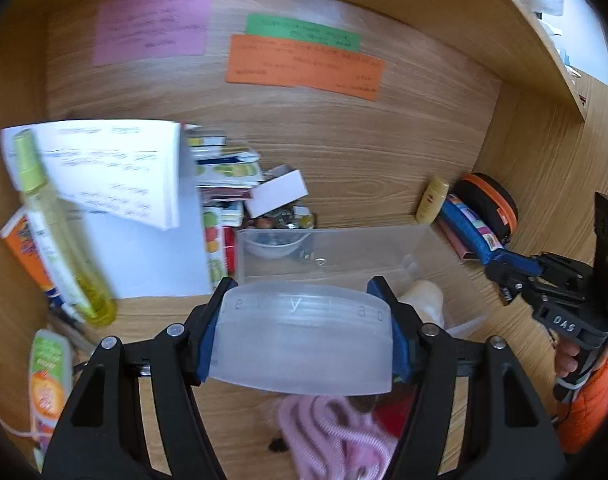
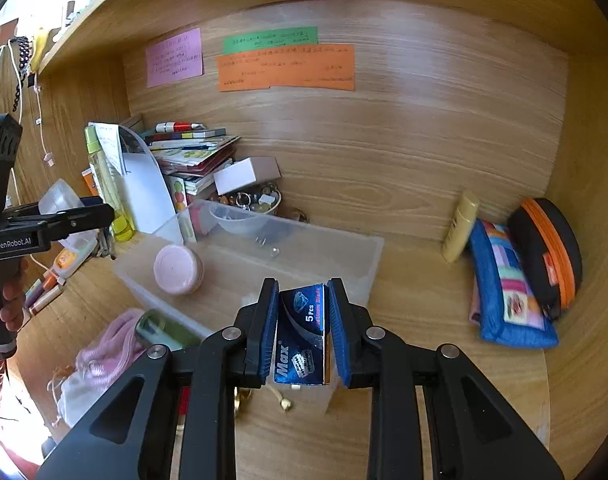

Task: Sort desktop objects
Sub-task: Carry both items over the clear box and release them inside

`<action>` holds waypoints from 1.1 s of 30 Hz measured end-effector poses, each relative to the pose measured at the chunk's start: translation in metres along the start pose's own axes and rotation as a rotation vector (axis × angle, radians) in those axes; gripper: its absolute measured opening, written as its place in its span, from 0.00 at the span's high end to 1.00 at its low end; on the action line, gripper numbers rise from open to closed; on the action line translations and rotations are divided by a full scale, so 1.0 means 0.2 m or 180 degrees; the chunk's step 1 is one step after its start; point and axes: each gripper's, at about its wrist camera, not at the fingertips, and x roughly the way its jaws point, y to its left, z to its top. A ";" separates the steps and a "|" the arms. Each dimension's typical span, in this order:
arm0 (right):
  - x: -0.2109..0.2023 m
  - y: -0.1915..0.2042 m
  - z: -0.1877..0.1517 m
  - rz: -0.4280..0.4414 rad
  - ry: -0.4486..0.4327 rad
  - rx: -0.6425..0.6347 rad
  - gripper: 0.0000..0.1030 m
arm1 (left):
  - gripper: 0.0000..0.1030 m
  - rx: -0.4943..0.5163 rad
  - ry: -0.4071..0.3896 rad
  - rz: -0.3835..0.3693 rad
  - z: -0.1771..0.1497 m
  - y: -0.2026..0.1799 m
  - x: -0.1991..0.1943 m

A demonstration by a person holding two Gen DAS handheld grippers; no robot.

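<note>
My left gripper (image 1: 304,336) is shut on a translucent round plastic lid (image 1: 304,344), held above the desk near the clear plastic bin (image 1: 344,248). It shows from the side in the right wrist view (image 2: 76,210), left of the bin. My right gripper (image 2: 304,328) is shut on a small dark blue razor blade box (image 2: 302,336) just in front of the clear bin's (image 2: 328,252) near wall. A pink round jar (image 2: 179,269) lies inside the bin with a small clear bowl (image 2: 236,220).
A yellow-green spray bottle (image 1: 56,232), papers and stacked books (image 2: 192,152) stand at the back left. A yellow tube (image 2: 460,226), blue pouch (image 2: 508,292) and black-orange case (image 2: 548,248) lie at the right. A pink mesh bag (image 2: 108,348) lies front left.
</note>
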 end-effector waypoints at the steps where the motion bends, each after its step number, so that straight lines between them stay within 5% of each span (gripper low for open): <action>1: 0.02 0.00 0.01 0.0017 0.0023 -0.0004 0.78 | 0.36 0.0013 0.0022 -0.0012 0.01 -0.01 0.02; 17: 0.43 -0.03 0.11 0.0146 0.0526 -0.0046 0.78 | 0.36 0.0202 0.0634 -0.0202 0.14 -0.10 0.52; 25: 0.60 0.01 0.13 -0.0016 0.0773 -0.0430 0.78 | 0.36 0.0441 0.0966 -0.0008 0.13 -0.11 0.70; 33: 0.69 0.02 0.12 -0.0009 0.1030 -0.0546 0.79 | 0.37 0.0624 0.0981 0.0022 0.12 -0.15 0.73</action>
